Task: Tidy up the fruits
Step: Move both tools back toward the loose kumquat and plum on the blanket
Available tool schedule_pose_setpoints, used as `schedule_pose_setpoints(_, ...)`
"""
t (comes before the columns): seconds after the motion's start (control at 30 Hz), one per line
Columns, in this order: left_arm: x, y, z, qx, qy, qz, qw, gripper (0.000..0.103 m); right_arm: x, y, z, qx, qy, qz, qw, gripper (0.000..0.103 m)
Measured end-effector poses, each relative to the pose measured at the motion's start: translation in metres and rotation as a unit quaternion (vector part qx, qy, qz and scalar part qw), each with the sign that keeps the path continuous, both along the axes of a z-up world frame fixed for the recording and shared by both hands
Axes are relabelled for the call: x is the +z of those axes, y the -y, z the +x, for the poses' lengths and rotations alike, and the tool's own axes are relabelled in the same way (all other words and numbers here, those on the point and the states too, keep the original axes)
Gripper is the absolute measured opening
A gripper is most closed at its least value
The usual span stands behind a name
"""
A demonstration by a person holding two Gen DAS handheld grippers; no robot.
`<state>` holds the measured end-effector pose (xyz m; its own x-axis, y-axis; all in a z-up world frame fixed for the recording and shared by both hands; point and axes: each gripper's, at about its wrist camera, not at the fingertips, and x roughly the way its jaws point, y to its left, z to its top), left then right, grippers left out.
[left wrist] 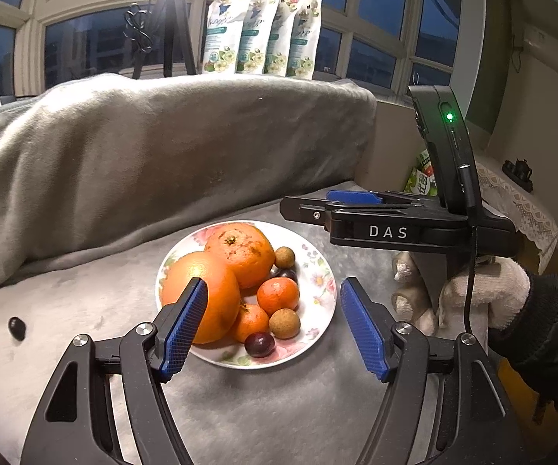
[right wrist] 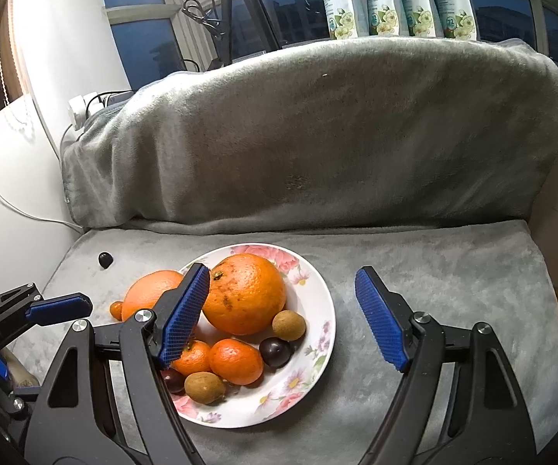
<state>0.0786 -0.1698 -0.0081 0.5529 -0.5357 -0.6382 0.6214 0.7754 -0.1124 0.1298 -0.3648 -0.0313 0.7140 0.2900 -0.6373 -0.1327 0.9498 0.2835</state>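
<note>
A floral plate [left wrist: 319, 283] [right wrist: 317, 348] sits on the grey blanket-covered seat. It holds two large oranges [left wrist: 242, 254] [right wrist: 244, 294], small mandarins [left wrist: 277, 296] [right wrist: 236, 360], brown longans [left wrist: 284, 322] [right wrist: 288, 324] and dark plums [left wrist: 258, 344] [right wrist: 275, 352]. One dark fruit [left wrist: 17, 328] [right wrist: 105, 259] lies alone on the seat left of the plate. My left gripper [left wrist: 275, 285] [right wrist: 52, 302] hovers open on the near side of the plate, nothing between its pads. My right gripper [right wrist: 282, 273] [left wrist: 306, 203] also stands open and empty over the plate's right part.
The blanket-draped sofa back [right wrist: 317, 135] rises right behind the plate. Refill pouches [left wrist: 263, 27] and a tripod [left wrist: 166, 31] stand on the windowsill beyond. A gloved hand [left wrist: 484, 294] holds the right gripper. A white wall with a cable [right wrist: 15, 201] borders the seat's left side.
</note>
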Motion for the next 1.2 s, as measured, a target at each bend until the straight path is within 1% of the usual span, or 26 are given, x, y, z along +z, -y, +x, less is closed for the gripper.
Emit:
schedule_pose_setpoints(0.13,0.004,-0.006,-0.004,0.003,0.004,-0.003,1.0,0.071,0.003,-0.002,-0.004,-0.001,-0.001,-0.001,1.0,0.08)
schedule_pose_setpoints(0.37,0.007,-0.02,-0.007,0.016,0.01,-0.008,0.9998,0.071,0.006,-0.006,-0.011,-0.014,-0.013,-0.022,1.0,0.08)
schedule_pose_setpoints(0.47,0.007,-0.031,-0.006,0.026,0.008,-0.008,0.9996,0.071,0.008,-0.01,-0.014,-0.015,-0.015,-0.028,0.999,0.08)
schedule_pose_setpoints(0.63,0.005,-0.057,-0.004,0.048,0.009,-0.009,0.9988,0.071,0.015,-0.018,-0.023,-0.009,-0.009,-0.023,1.0,0.08)
schedule_pose_setpoints(0.83,-0.004,-0.102,0.001,0.089,0.005,-0.005,0.996,0.071,0.025,-0.042,-0.036,0.019,0.012,-0.032,0.999,0.08)
schedule_pose_setpoints(1.0,-0.017,-0.141,0.006,0.131,-0.004,0.012,0.9912,0.071,0.032,-0.073,-0.046,0.063,0.024,-0.039,0.997,0.08)
schedule_pose_setpoints(1.2,-0.032,-0.175,0.011,0.171,-0.018,0.016,0.9849,0.071,0.031,-0.108,-0.051,0.105,0.026,-0.043,0.993,0.08)
